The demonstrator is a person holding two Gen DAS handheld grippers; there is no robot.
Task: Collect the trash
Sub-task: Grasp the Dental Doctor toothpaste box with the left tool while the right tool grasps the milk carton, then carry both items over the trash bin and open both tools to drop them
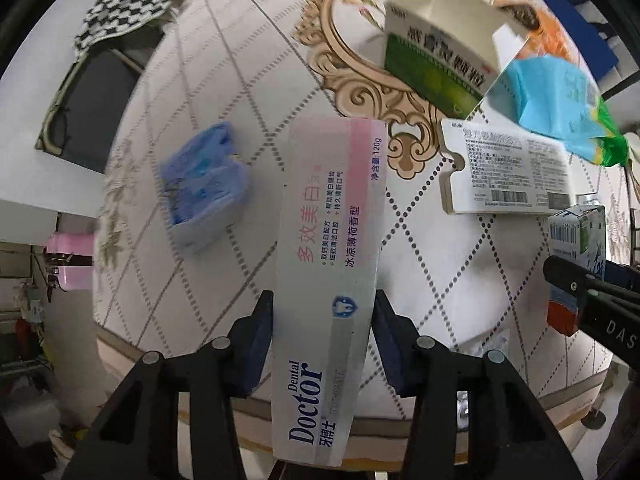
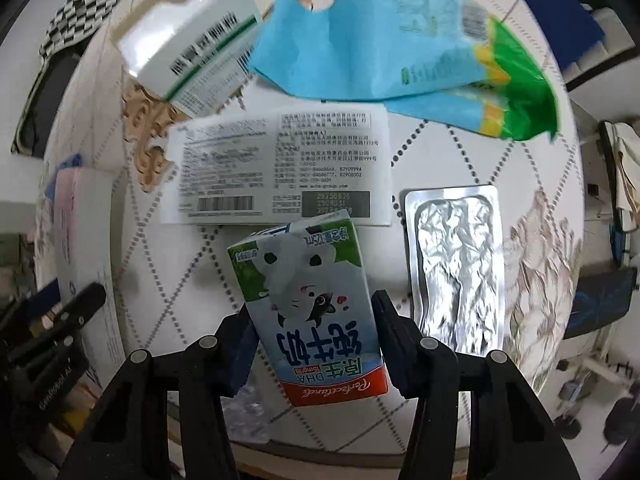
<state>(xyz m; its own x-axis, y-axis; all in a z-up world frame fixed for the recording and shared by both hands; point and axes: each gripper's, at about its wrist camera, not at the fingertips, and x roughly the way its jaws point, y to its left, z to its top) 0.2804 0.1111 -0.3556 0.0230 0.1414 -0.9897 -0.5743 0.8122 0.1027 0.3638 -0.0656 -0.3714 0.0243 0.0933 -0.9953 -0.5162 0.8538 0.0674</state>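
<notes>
Both grippers are down over the table (image 1: 224, 92), each straddling its own piece of trash: this is the grasp step, two pickups at once. The left gripper (image 1: 323, 312) has the toothpaste box (image 1: 328, 248) between its jaws; the pads sit right at the box's long sides, and it looks like contact, though I can't be sure they press yet. The box lies flat, long axis running straight away from the gripper, the "Doctor" end nearest and hanging past the table edge.

The right gripper (image 2: 312, 316) brackets the milk carton (image 2: 308, 304) mid-table. The left pad seems to touch; a sliver of gap shows at the right pad, so I call those jaws spread. The carton's long axis runs away from the gripper too, tilted slightly left, print upside down, red base nearest.

Next: finish both squeezes, then lift straight up, clear of the leaflet (image 2: 280, 164) and foil pack (image 2: 456, 268).
</notes>
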